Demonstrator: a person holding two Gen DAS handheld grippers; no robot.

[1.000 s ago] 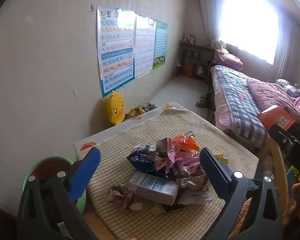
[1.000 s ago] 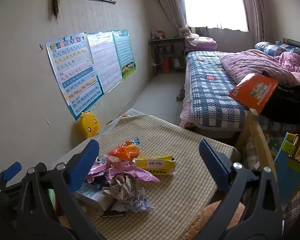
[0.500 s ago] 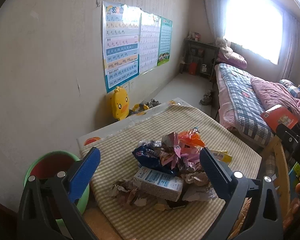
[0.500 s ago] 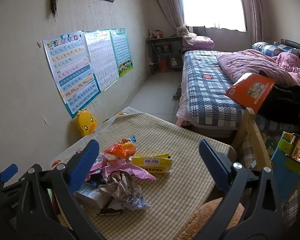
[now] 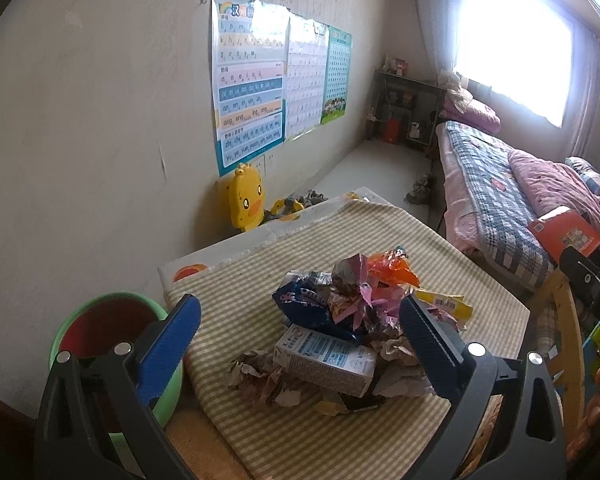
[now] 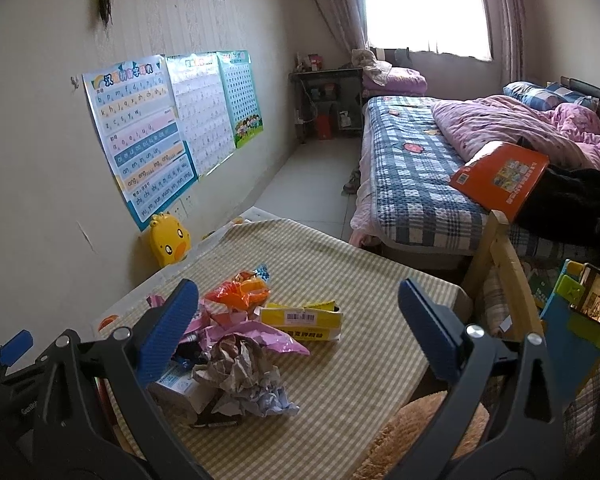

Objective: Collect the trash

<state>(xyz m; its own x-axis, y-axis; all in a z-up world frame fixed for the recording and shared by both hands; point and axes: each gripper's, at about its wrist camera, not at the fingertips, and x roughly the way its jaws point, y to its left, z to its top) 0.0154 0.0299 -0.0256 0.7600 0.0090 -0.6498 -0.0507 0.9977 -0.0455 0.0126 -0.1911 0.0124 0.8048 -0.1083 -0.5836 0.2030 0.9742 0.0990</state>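
Hovering, spread wide and empty, the left gripper (image 5: 300, 332) and right gripper (image 6: 296, 316) are lining up on the trash pile (image 5: 352, 320); next, probably closing on one piece for the green bin (image 5: 100, 312).

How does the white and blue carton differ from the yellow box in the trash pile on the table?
The white and blue carton keeps its full boxy shape, while the yellow box looks flattened and torn at one end. The carton sits at the near edge of the pile beside the crumpled paper; the yellow box lies on the far side, showing a barcode label. Both lie on their sides on the checked cloth, untouched by either gripper.
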